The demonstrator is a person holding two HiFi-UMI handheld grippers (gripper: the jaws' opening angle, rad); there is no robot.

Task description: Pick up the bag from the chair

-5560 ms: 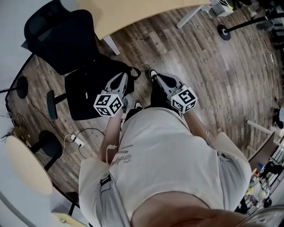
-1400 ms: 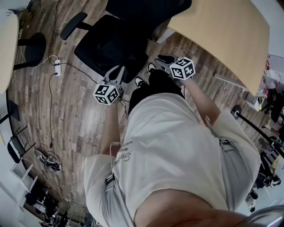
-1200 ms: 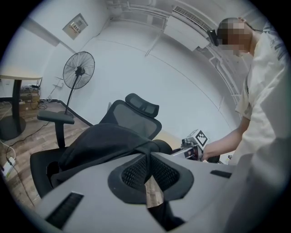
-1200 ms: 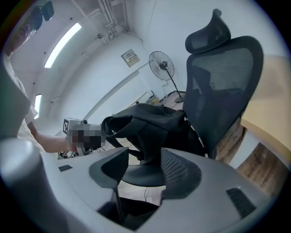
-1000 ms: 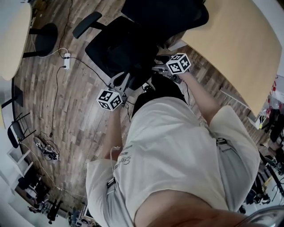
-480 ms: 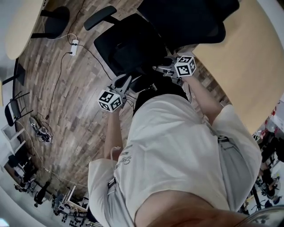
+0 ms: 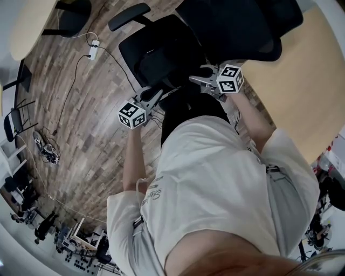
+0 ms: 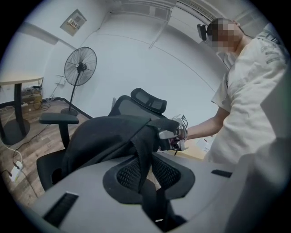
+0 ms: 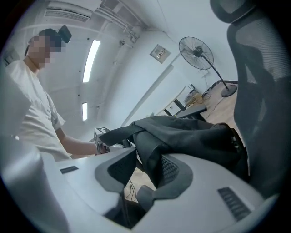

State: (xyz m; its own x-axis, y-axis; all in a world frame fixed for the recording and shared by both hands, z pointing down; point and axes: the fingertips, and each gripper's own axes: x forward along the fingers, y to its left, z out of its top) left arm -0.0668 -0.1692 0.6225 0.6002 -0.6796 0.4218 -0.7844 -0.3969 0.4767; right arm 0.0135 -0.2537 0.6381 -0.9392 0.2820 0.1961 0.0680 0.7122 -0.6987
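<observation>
A black bag rests on the seat of a black office chair, dark against dark. My left gripper reaches the bag's near edge from the left, my right gripper from the right. In the left gripper view, a black strap runs from the bag down into my left gripper, which is shut on it. The right gripper shows beyond, gripping another strap. In the right gripper view, my right gripper is shut on a strap of the bag.
A light wooden desk stands right behind the chair. The chair's armrest juts out on the left. A power strip with cables lies on the wood floor. A round table and a standing fan are farther off.
The head view has swung so the chair sits at the top. Both grippers have moved forward onto the bag's near edge, the right one reaching further in.
</observation>
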